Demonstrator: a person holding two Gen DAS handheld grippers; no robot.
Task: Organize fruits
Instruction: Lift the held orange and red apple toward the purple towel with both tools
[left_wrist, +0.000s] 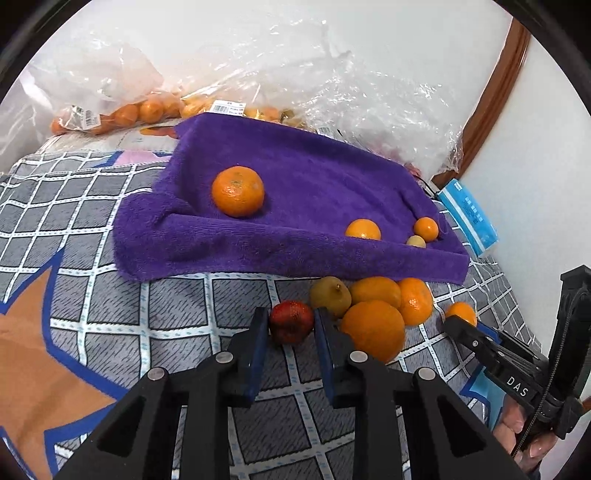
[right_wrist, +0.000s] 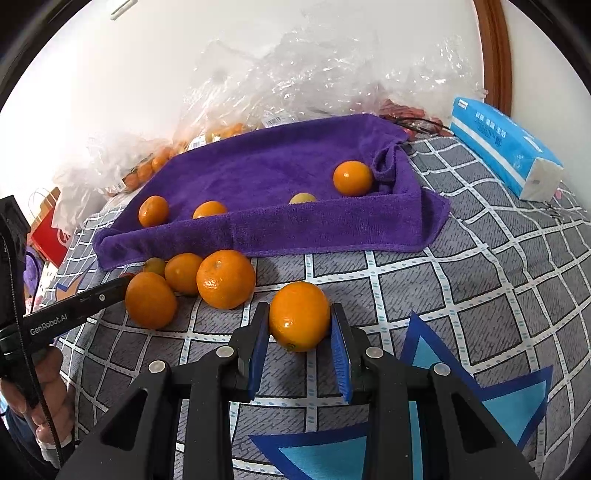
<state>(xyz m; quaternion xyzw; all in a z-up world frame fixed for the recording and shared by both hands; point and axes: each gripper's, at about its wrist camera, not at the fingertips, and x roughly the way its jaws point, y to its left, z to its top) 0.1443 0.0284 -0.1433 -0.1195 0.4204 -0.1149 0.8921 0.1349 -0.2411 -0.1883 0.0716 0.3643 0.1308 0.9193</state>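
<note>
On the towel (left_wrist: 295, 177), a front fold half hides two small fruits (left_wrist: 416, 241). Bagged fruit (left_wrist: 147, 110) behind is blurred by plastic. The left gripper (left_wrist: 291, 325) is clamped on a red fruit (left_wrist: 291, 321) on the bedspread (left_wrist: 184, 306), with a pile of oranges (left_wrist: 373, 328) just right of its fingers. The right gripper (right_wrist: 300, 328) is clamped on an orange (right_wrist: 298, 315), the pile to its left.

White letters "DAS" stand on the black arm of the right tool (left_wrist: 463, 325) at the lower right of the left wrist view. In the right wrist view, "GenRobot.AI" runs in white along the black arm of the left tool (right_wrist: 123, 284) at the left edge. Barcode stickers on the clear plastic fruit bags (left_wrist: 229, 108) and the print on the blue tissue pack (right_wrist: 506, 146) are too small to read.
</note>
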